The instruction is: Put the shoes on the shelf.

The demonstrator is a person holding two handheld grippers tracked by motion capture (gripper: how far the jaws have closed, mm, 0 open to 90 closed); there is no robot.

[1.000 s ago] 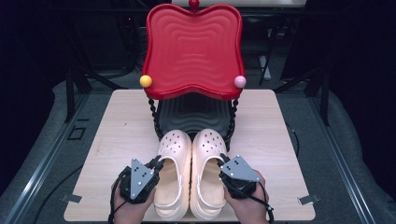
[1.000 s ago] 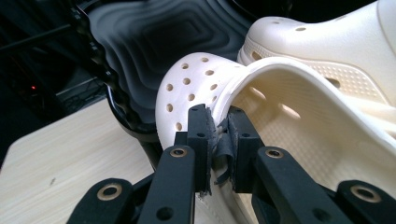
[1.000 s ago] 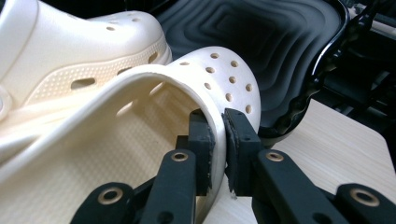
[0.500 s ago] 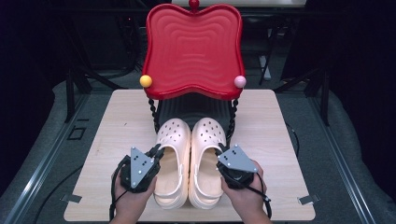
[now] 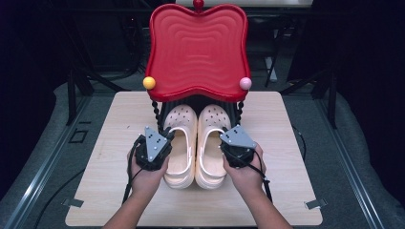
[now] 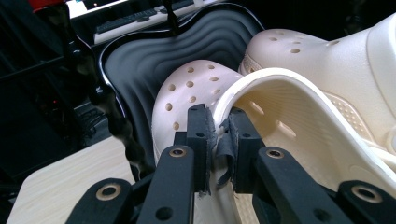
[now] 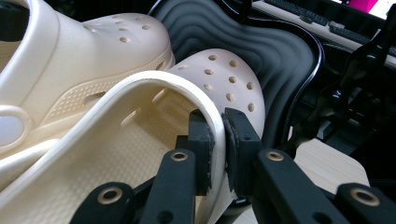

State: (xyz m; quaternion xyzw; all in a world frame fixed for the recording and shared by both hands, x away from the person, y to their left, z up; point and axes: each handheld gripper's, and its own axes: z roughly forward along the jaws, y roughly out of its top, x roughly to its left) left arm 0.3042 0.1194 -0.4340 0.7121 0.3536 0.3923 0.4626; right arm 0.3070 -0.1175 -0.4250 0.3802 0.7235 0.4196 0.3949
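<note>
A pair of cream clogs lies side by side on the wooden table, toes pointing away from me. The left clog is held at its outer rim by my left gripper, which is shut on it. In the left gripper view the jaws pinch that rim, with the clog's holed toe over a black wavy tray. My right gripper is shut on the outer rim of the right clog. The right gripper view shows the same pinch on the rim.
A two-tier rack stands at the table's far side: a red wavy top tray with a yellow ball and a pink ball, over the black lower tray. Beaded black posts hold it up. Dark floor surrounds the table.
Both grippers have carried the clogs forward, away from me; the toes now sit under the red tray at the black lower tray.
</note>
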